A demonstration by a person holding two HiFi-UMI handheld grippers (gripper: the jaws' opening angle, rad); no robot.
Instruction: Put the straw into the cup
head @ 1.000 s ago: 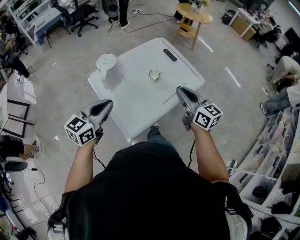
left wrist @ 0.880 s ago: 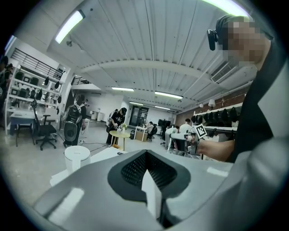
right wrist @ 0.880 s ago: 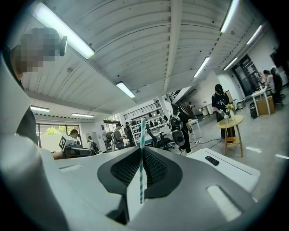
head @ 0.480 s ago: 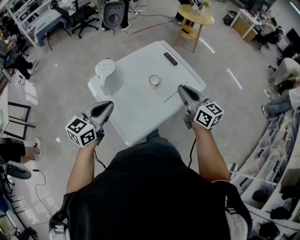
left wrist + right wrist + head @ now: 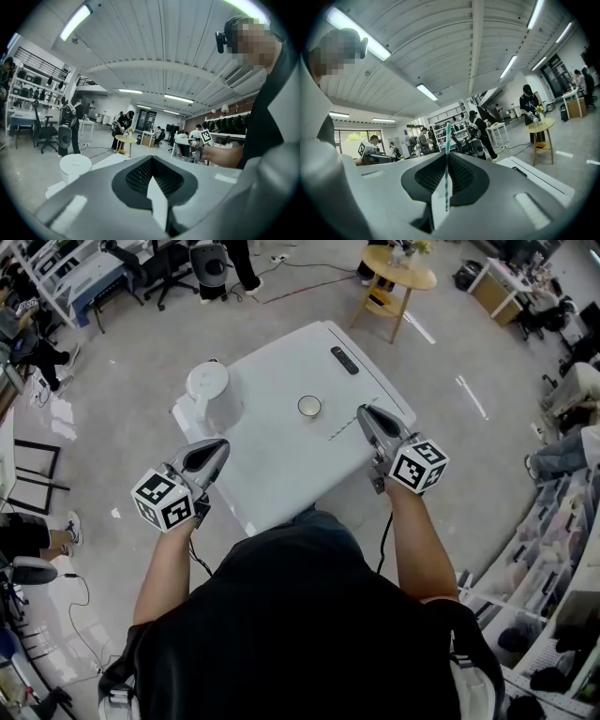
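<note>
Where grey floor [image 5: 122, 381] spreads, the white table [image 5: 281, 460] bears cup [image 5: 309, 406] and kettle [image 5: 208, 392].

Open tabletop [image 5: 272, 465] rings the cup [image 5: 308, 406]; the kettle [image 5: 208, 395] stands well apart, leftward.

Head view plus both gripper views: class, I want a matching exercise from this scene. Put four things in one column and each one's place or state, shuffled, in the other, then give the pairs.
Things
1. straw
2. cup
3. dark remote
4. left gripper

Places or states
A. lying near the far edge of the table
B. jaws together, nothing between them
C. clamped in the right gripper
D. standing on the table, near its middle

Pairs: 1-C, 2-D, 3-A, 4-B
</note>
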